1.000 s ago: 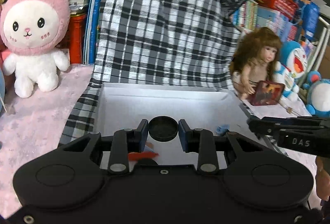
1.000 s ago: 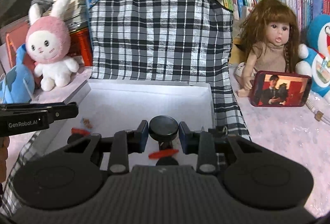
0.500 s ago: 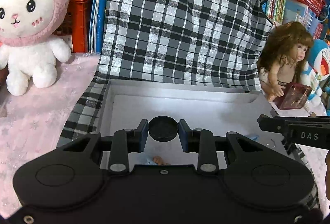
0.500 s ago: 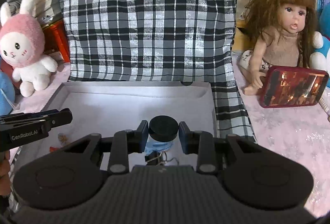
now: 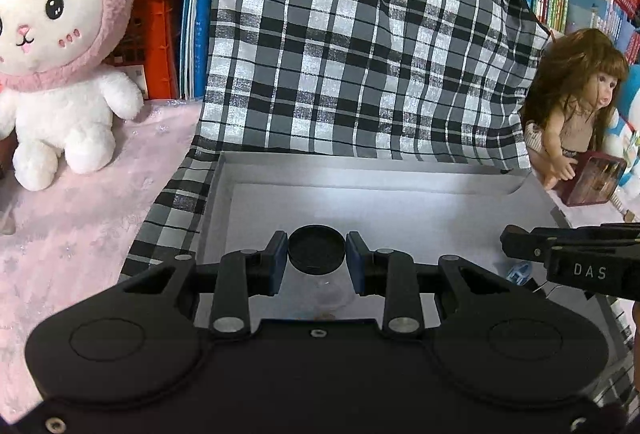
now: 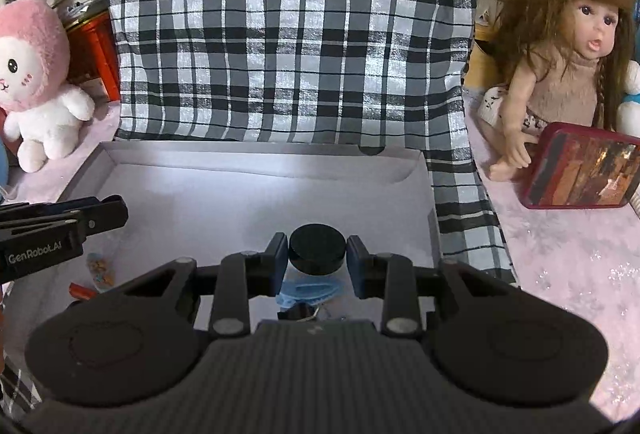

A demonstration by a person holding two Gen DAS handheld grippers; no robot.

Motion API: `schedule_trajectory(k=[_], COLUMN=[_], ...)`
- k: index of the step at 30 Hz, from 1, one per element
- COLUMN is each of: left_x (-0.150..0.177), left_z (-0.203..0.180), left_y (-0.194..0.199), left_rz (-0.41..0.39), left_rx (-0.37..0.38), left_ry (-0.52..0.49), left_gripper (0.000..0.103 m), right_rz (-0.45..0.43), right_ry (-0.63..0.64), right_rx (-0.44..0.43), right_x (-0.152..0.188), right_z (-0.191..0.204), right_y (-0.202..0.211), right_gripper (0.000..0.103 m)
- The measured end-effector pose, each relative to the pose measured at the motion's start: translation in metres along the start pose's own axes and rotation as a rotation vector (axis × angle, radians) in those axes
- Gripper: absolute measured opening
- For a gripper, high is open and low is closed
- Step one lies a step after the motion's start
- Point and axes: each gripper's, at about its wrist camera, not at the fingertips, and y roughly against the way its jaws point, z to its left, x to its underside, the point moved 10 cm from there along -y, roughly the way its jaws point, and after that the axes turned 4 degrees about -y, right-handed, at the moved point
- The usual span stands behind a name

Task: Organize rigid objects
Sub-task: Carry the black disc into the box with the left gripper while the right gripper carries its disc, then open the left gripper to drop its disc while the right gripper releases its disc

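Since a second ago both tongs have pushed forward over the white box (image 5: 224, 194), so the plaid lid (image 5: 360, 34) now looms larger and the red piece once under the left tongs (image 5: 317, 254) is gone from its view. The left tongs are clamped on a clear jar with a black cap (image 5: 317, 249); the right tongs (image 6: 317, 254) are clamped on another black-capped jar (image 6: 317, 249). Below the right tongs lies a blue hair clip (image 6: 310, 290) on the box floor (a small patterned piece (image 6: 98, 266) lies to their left). The doll (image 6: 560, 66) sits right of them, the pink bunny (image 5: 52, 50) left.
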Motion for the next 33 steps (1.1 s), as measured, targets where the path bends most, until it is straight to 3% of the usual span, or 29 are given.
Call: schedule_trajectory(k=[27, 33], left_x=[0.008, 0.010], left_z=[-0.006, -0.006], left_y=[-0.013, -0.010], left_rz=[0.026, 0.021], left_rx=[-0.018, -0.027], left_ry=[-0.037, -0.051], left_gripper=[0.031, 0.031], right_rz=[0.021, 0.014], right_ry=[0.009, -0.001], right_rx=[-0.001, -0.005], right_x=[0.010, 0.010], right_z=[0.001, 0.001], right_y=[-0.011, -0.009], right_gripper=[0.038, 0.043])
